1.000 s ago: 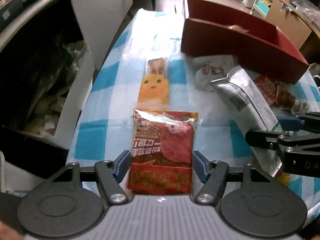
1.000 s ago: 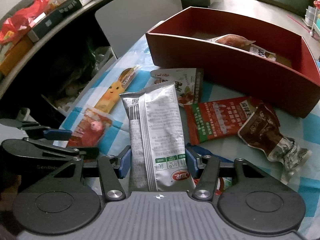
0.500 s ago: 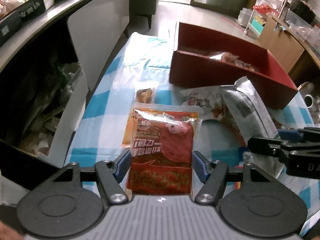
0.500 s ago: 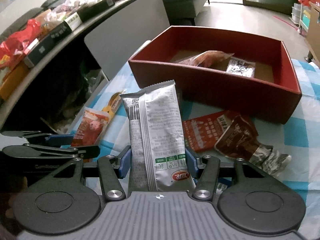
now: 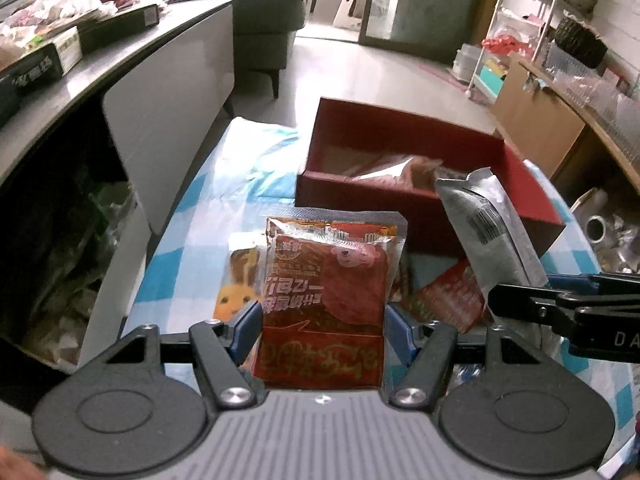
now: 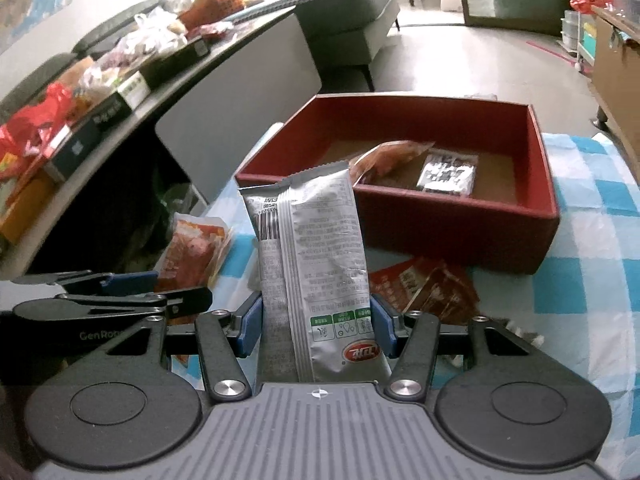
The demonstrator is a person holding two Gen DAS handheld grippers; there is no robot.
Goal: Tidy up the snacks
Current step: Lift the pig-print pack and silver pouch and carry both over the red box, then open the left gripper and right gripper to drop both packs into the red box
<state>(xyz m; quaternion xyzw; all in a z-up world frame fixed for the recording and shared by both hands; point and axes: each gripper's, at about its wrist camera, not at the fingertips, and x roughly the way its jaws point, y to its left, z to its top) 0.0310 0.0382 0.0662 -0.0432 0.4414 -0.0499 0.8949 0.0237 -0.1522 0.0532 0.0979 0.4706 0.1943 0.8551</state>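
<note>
Both grippers loaded, both off the table. Left gripper (image 5: 322,330) is clamped on the red packet (image 5: 328,300); the blue pads press its 2 side edges and the packet stands up out of the jaws, long axis running straight ahead along the fingers. Right gripper (image 6: 316,326) is clamped on the silver packet (image 6: 312,264) the same way, seam side facing the camera, top end leaning slightly left.

Key relation: the red box (image 6: 460,236) sits ahead of both grippers, beyond the packets' free ends. From the right wrist view the box is dead ahead and a little right, its near wall just past the silver packet's top edge, so the right hand looks nearer. From the left wrist view the box (image 5: 360,196) is ahead and to the right, so that hand needs to swing rightward more.

The box already holds 2 snacks, an orange bag (image 6: 396,156) and a dark small packet (image 6: 448,174); floor space to their right looks free.

Still on the checked cloth (image 6: 592,280): a rabbit-print bar (image 5: 236,284) and a red flat packet (image 6: 424,284), in front of the box.

Likely next: carry both over the near wall and release; packets must clear the rim.
</note>
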